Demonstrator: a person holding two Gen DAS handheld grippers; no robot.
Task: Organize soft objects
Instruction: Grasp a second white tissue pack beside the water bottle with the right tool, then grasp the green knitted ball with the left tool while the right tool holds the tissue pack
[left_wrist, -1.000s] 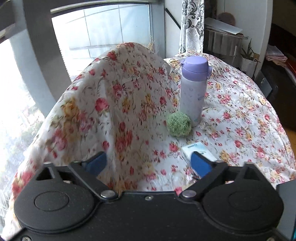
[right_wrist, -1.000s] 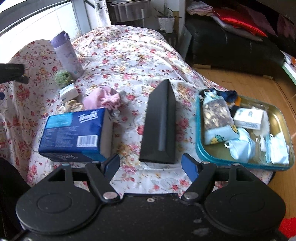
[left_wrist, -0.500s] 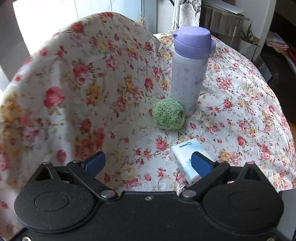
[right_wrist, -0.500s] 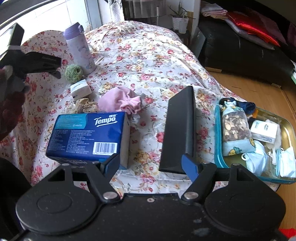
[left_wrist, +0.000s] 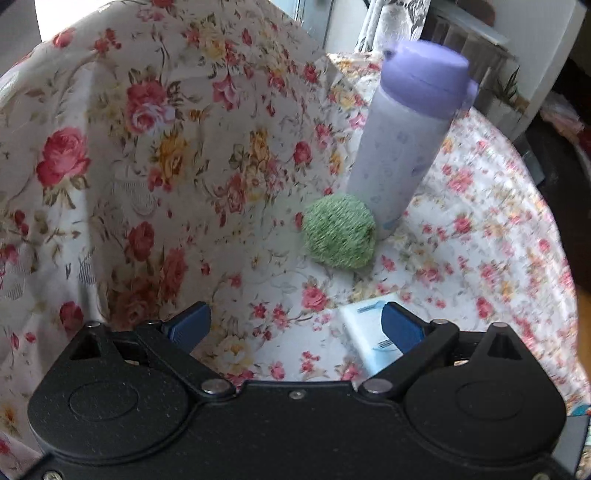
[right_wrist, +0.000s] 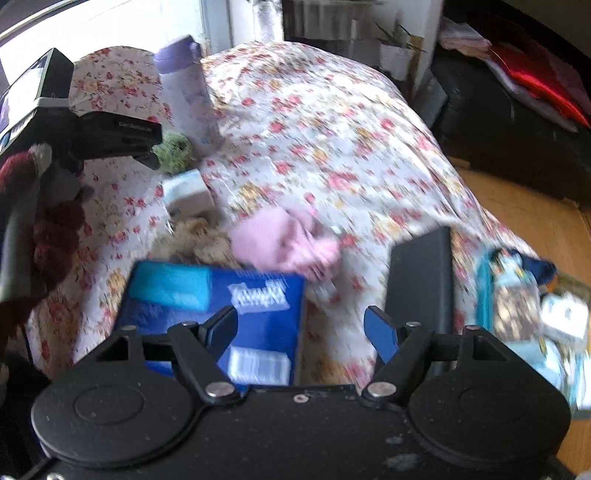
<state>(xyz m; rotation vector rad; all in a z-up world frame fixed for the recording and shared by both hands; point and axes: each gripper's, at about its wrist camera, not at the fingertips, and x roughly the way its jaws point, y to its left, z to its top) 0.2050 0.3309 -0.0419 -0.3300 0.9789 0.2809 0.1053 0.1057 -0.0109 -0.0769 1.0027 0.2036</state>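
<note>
left wrist: open left gripper (left_wrist: 295, 325) near green ball (left_wrist: 338, 230).

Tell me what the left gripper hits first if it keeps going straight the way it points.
Probably the green fuzzy ball: it lies ahead between the open fingers of the left gripper, with the purple bottle just behind it. Depth is uncertain.

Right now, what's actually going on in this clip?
A person holds a claw in each hand over a floral-covered surface, sorting soft items. The left claw is open and empty, aimed at the green fuzzy ball beside the purple bottle. The right claw is also open and empty, above the blue tissue pack and pink cloth. Nothing is gripped yet; a teal tray at the right already holds items.
</note>
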